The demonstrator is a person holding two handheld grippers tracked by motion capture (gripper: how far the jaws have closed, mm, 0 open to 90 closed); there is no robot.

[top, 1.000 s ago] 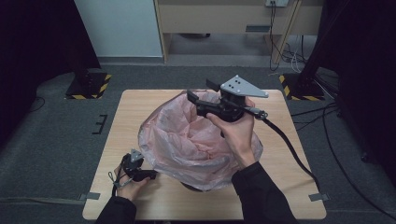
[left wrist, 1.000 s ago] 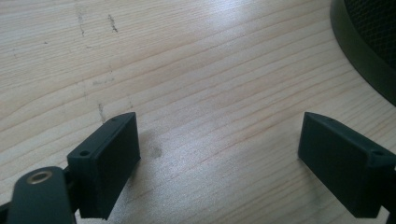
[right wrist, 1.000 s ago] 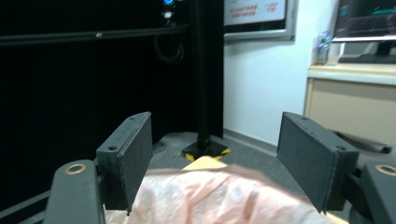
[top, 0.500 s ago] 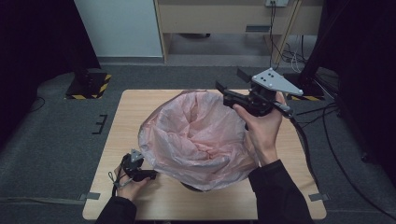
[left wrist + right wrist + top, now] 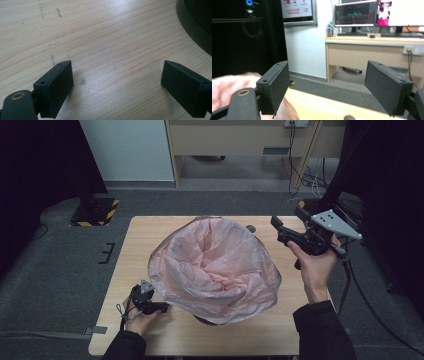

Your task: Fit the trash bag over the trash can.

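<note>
Pink bag (image 5: 215,265) lining dark bin (image 5: 197,22), wooden table (image 5: 150,235)

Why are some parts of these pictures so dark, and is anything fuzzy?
In the high view the room's edges fall into black while the table and pink bag are lit. In the left gripper view the wood grain is sharp, with a soft shadow beside one jaw. In the right gripper view the screens glow bright, and the near bag is blurred.
</note>
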